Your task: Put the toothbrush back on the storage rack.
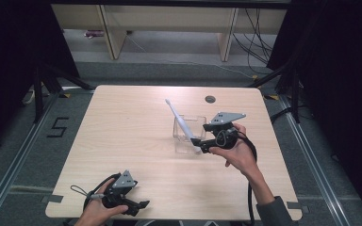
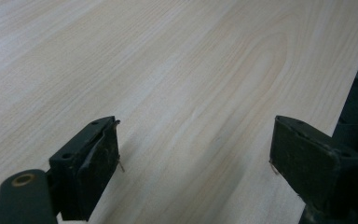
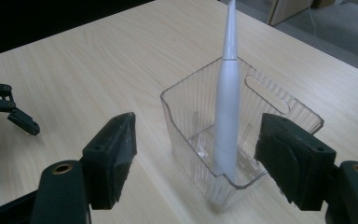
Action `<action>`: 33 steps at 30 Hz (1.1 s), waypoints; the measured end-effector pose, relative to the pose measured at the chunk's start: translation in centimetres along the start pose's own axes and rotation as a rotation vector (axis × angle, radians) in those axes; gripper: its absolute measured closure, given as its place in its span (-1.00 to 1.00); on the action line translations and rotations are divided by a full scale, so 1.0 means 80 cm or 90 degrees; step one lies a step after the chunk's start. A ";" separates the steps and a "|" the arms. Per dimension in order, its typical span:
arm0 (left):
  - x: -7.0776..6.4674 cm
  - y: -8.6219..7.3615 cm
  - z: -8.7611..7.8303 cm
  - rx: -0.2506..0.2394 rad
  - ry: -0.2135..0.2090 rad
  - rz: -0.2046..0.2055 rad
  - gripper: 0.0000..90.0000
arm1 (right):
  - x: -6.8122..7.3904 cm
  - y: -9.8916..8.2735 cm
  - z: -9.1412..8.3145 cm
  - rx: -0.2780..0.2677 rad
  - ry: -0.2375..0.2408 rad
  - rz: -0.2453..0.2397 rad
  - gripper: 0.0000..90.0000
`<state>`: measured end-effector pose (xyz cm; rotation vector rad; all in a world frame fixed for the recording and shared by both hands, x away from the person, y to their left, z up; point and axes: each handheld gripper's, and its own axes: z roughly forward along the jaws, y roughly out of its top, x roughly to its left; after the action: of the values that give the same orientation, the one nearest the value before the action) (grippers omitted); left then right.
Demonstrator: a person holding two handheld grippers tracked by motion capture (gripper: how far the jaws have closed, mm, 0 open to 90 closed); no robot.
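A clear plastic bin (image 1: 185,142) stands right of the table's middle. A white toothbrush (image 1: 181,122) leans in it, handle end down in the bin and head pointing up to the far left. My right gripper (image 1: 199,145) is held at the bin's near right corner. In the right gripper view its jaws stand open on either side of the bin (image 3: 191,126) and the toothbrush (image 3: 227,107), with the pads apart from both. My left gripper (image 1: 142,206) rests near the table's front left edge, open over bare wood (image 2: 196,140).
A round cable hole (image 1: 210,99) sits in the table near its far edge. Wooden furniture legs and loose cables stand on the floor beyond the table. Dark curtains hang at both sides. The left gripper (image 3: 9,109) shows far off in the right gripper view.
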<state>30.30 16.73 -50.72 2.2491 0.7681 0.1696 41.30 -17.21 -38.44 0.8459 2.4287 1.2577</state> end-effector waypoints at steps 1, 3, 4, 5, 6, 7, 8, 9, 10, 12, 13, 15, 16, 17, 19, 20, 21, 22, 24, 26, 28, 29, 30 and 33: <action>0.000 0.000 0.000 0.000 0.000 0.000 -0.67 | 0.001 -0.001 -0.001 0.002 -0.008 0.005 -0.39; 0.000 0.000 0.000 -0.001 0.002 -0.007 -0.67 | 0.002 -0.002 -0.003 0.002 -0.007 0.010 -0.41; 0.000 0.000 0.000 -0.001 0.001 -0.005 -0.67 | 0.002 -0.003 -0.004 0.002 -0.009 0.010 -0.43; -0.001 0.000 0.000 -0.002 0.000 -0.008 -0.67 | 0.000 -0.004 -0.004 0.000 -0.010 0.005 -0.44; 0.000 0.000 0.000 -0.001 0.002 -0.007 -0.67 | -0.001 -0.004 -0.005 -0.001 -0.012 0.002 -0.45; 0.000 0.000 0.000 -0.001 0.001 -0.001 -0.67 | -0.001 -0.005 -0.005 -0.005 -0.014 0.004 -0.47; 0.000 0.000 0.000 0.000 0.000 0.000 -0.67 | -0.001 -0.006 -0.007 0.001 -0.012 0.007 -0.48; 0.000 0.000 0.000 0.000 0.000 0.000 -0.67 | -0.002 -0.007 -0.008 -0.003 -0.014 0.001 -0.49; 0.000 0.000 0.000 0.000 0.000 0.000 -0.67 | -0.001 -0.008 -0.008 -0.003 -0.016 0.007 -0.51; 0.000 0.000 0.000 0.000 0.000 0.000 -0.67 | 0.001 -0.010 -0.011 -0.003 -0.023 0.010 -0.53; 0.000 0.000 0.000 0.000 0.000 0.000 -0.67 | -0.001 -0.010 -0.012 -0.002 -0.023 -0.002 -0.53; 0.000 0.000 0.000 0.000 0.000 0.000 -0.67 | 0.001 -0.012 -0.012 -0.002 -0.016 0.005 -0.53; 0.000 0.000 0.000 0.000 -0.001 0.000 -0.67 | 0.002 -0.013 -0.012 -0.004 -0.019 0.004 -0.53; 0.000 0.000 0.000 0.000 0.000 0.001 -0.67 | 0.002 -0.014 -0.013 -0.004 -0.019 0.005 -0.53; 0.000 0.000 0.000 0.000 -0.001 0.001 -0.67 | 0.003 -0.015 -0.014 -0.002 -0.015 0.001 -0.53; 0.000 0.000 0.000 -0.001 0.000 0.000 -0.67 | 0.004 -0.016 -0.014 -0.004 -0.019 0.002 -0.53; 0.000 0.000 0.000 0.000 0.000 0.001 -0.67 | 0.005 -0.017 -0.015 -0.002 -0.019 0.006 -0.54; 0.000 0.000 0.000 0.000 0.000 0.001 -0.67 | 0.005 -0.018 -0.015 -0.001 -0.016 0.001 -0.54; 0.000 0.000 0.000 -0.001 -0.001 0.001 -0.67 | 0.006 -0.020 -0.016 -0.003 -0.017 0.002 -0.54; 0.000 0.000 0.000 -0.001 0.000 0.000 -0.67 | 0.008 -0.021 -0.018 -0.001 -0.016 0.001 -0.54; 0.000 0.000 0.000 -0.001 0.000 0.001 -0.67 | 0.009 -0.024 -0.019 -0.003 -0.017 0.001 -0.54; 0.000 0.000 0.000 -0.001 -0.001 0.001 -0.67 | 0.009 -0.024 -0.020 -0.004 -0.019 -0.003 -0.54; 0.000 0.000 0.000 -0.001 -0.001 0.001 -0.67 | 0.009 -0.025 -0.021 0.001 -0.013 0.001 -0.54; 0.000 0.000 0.000 -0.001 0.000 0.001 -0.67 | 0.010 -0.028 -0.023 0.002 -0.011 0.002 -0.54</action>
<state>30.30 16.72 -50.70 2.2485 0.7668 0.1705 38.92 -18.93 -39.13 0.8587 2.4172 1.2434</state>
